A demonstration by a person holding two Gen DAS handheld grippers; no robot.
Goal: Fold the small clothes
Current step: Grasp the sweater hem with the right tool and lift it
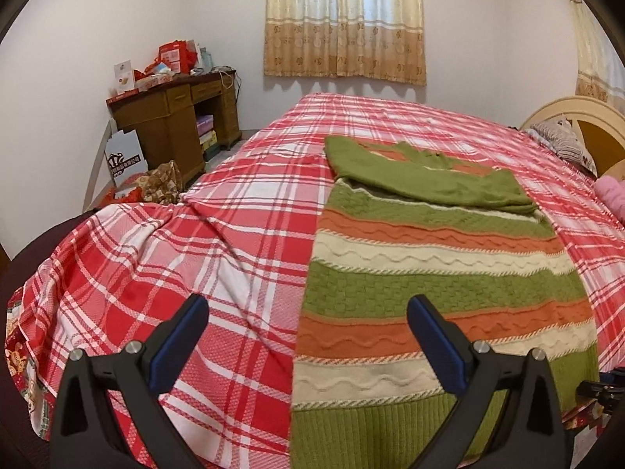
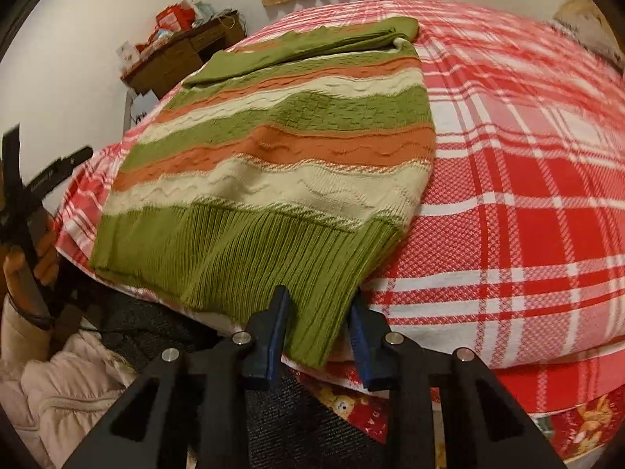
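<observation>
Striped knit sweater (image 1: 437, 273) lies flat on plaid bedspread (image 1: 175, 265), sleeves folded in; left gripper (image 1: 308, 324) hovers wide, empty. Right gripper (image 2: 318, 312) narrowed onto ribbed hem (image 2: 250, 258) corner. Likely starting bottom-up fold: needs lifting hem toward collar.

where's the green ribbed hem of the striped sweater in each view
Left wrist: the green ribbed hem is at bottom centre, between the open left gripper's fingers.
Right wrist: the hem is lower centre, its corner between the right gripper's fingers.
Shared landmark: the wooden desk, upper left.
</observation>
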